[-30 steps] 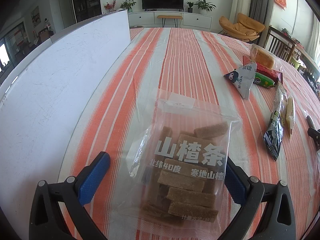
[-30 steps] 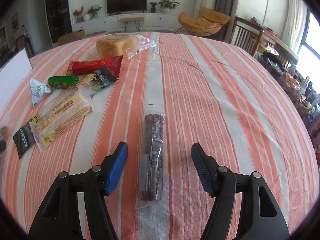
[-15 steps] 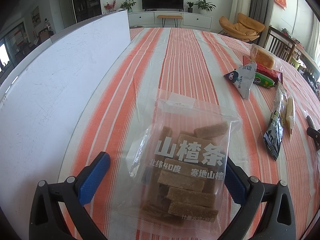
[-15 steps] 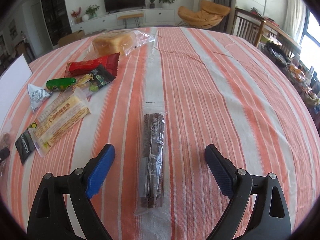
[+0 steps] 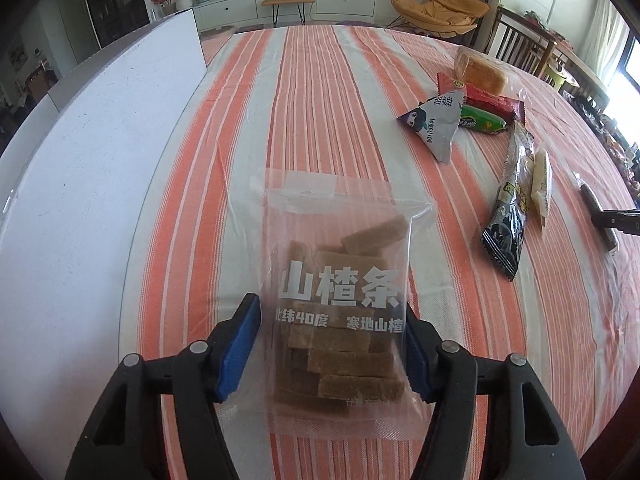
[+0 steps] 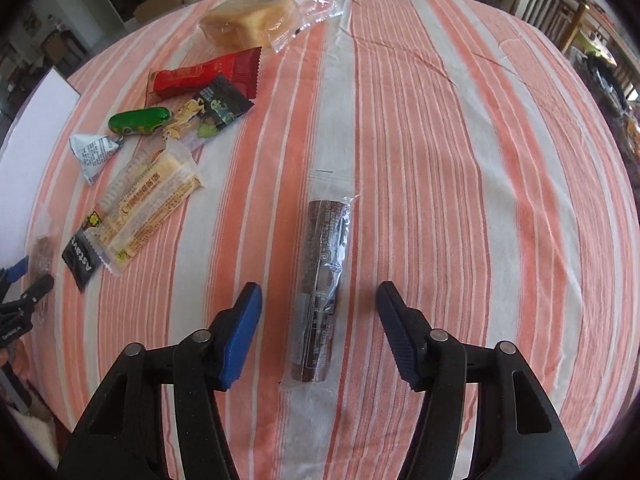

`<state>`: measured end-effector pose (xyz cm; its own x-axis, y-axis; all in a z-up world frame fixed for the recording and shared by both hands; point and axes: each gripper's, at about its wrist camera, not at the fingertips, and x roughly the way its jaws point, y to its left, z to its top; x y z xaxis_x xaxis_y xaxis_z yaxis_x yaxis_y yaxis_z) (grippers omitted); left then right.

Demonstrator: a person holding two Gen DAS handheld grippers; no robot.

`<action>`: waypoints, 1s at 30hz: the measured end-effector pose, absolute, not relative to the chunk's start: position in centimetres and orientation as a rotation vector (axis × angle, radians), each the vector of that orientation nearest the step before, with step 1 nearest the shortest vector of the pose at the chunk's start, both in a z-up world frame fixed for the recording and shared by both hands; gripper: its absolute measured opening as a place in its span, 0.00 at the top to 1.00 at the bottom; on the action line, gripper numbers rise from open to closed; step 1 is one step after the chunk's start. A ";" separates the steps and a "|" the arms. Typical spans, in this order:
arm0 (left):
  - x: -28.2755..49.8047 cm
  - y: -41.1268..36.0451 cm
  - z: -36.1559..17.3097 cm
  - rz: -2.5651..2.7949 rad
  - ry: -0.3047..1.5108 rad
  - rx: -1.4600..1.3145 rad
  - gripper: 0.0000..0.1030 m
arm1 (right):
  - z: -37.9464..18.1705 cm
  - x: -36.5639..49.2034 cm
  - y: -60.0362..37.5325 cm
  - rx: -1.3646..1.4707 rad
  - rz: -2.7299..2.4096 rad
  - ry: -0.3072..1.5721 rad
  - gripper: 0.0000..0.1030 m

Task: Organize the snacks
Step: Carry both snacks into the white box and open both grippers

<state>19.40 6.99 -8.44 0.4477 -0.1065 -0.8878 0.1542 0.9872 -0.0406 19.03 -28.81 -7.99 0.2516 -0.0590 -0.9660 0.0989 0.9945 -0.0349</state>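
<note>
A clear bag of brown hawthorn strips (image 5: 340, 264) lies flat on the striped tablecloth (image 5: 312, 100). My left gripper (image 5: 328, 348) straddles its near half. The jaws are closing and both blue pads (image 5: 240, 344) meet the bag's side edges. A dark snack bar in a clear wrapper (image 6: 324, 280) lies lengthwise in the right wrist view. My right gripper (image 6: 320, 332) stands over its near end. Its jaws are closing but still apart, with the bar between them untouched. The left gripper also shows at the left edge of the right wrist view.
A white board (image 5: 80, 160) runs along the table's left side. Between the two hands lie a wrapped bread (image 6: 248, 20), a red packet (image 6: 208, 74), a green packet (image 6: 138, 122), a grey triangular pouch (image 5: 434, 124), a yellow wafer pack (image 6: 148, 208) and a black packet (image 6: 82, 264).
The left jaws have come in from wide open to the edges of the hawthorn bag. The right jaws widened, then narrowed around the dark bar, and that view tipped further down.
</note>
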 end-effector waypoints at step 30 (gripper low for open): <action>10.6 35.8 8.8 0.282 0.773 -0.326 0.47 | 10.3 18.6 12.4 -0.020 0.748 0.918 0.82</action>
<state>10.61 35.79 8.82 0.6828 0.1285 -0.7192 -0.3648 0.9129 -0.1832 18.55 12.40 10.33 0.3774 0.5770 -0.7243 -0.5931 0.7513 0.2895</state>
